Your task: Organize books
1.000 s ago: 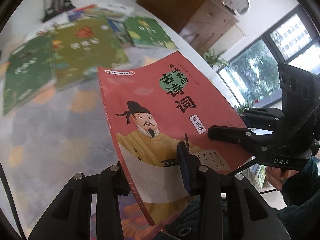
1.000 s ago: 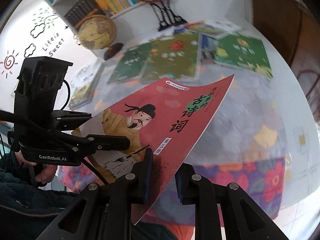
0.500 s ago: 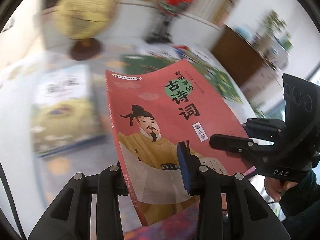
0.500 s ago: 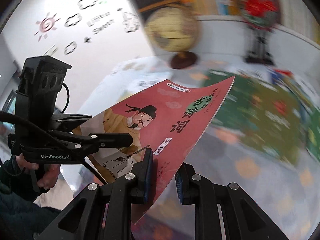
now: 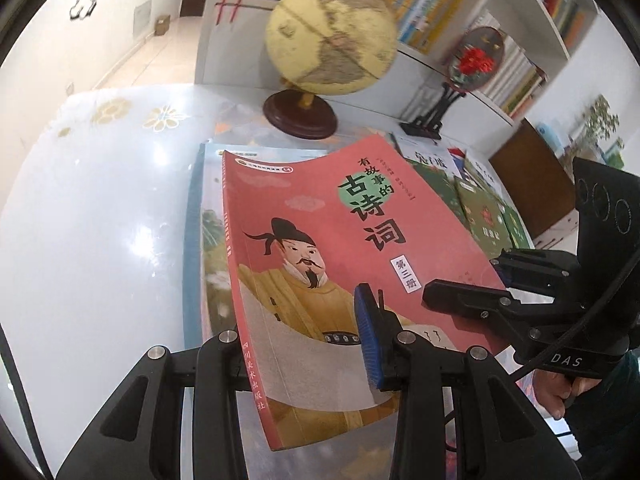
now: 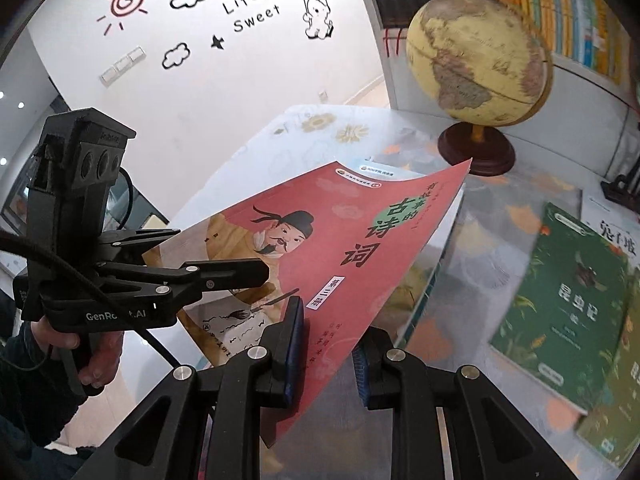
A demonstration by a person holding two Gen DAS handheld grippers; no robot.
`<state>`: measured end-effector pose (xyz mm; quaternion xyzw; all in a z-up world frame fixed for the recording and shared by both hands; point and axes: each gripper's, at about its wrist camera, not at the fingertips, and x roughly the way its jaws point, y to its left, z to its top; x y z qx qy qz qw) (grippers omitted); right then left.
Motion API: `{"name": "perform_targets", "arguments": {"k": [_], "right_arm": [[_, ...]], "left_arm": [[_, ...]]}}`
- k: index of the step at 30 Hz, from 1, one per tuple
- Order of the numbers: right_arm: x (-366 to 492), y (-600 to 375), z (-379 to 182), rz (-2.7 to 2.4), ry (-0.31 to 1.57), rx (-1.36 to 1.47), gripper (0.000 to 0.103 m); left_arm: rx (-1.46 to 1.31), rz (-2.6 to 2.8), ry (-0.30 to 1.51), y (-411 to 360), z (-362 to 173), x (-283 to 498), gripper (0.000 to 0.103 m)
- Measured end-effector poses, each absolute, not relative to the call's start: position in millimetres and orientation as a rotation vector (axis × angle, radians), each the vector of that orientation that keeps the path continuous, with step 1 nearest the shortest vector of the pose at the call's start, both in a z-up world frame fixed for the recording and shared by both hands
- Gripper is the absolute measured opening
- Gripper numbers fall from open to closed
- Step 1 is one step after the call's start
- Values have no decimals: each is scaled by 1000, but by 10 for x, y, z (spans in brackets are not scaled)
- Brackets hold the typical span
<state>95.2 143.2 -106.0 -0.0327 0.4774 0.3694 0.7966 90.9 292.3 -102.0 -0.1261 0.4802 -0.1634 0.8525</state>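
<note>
While we hold it from both sides, one red book (image 5: 320, 248) hangs tilted above the desk (image 5: 92, 232), its far end over a blue-edged book (image 5: 196, 240) that lies flat there. We count two grippers. The left gripper (image 5: 304, 344) has its fingers (image 5: 368, 332) clamped on the near edge by the spine. The right gripper (image 6: 328, 344) grips the near right corner, and its fingers (image 6: 296, 332) have just eased apart a little with the cover between them; one pad lies on the cover, but we cannot tell whether the other presses the underside.

One globe (image 5: 332, 36) stands on a dark round base behind the flat book, just past the red book's far edge. To the right we see several green books (image 6: 560, 300) spread flat and overlapping, at least two, with a white book (image 6: 616, 228) beyond them; the blur keeps us from a surer count. One black stand (image 5: 432, 116) with a round red-flowered piece rises near the bookshelf (image 5: 520, 40).

Left of the flat book the desk is bare and glossy out to its rounded edge. Between the flat book and the green books there is a strip of open desk.
</note>
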Motion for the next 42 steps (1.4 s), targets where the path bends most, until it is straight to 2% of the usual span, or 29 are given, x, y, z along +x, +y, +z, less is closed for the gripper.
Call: {"name": "perform_targets", "arguments": {"k": [21,42], "right_arm": [[1570,1503,-1643,715,1170,67,23],[1658,1511,-1914,695,1240,105,23]], "left_arm": [[-397,-355,1083,3085,-1674,1446,33],[-460,-290,1096,3340,-1781,1348,33]]}}
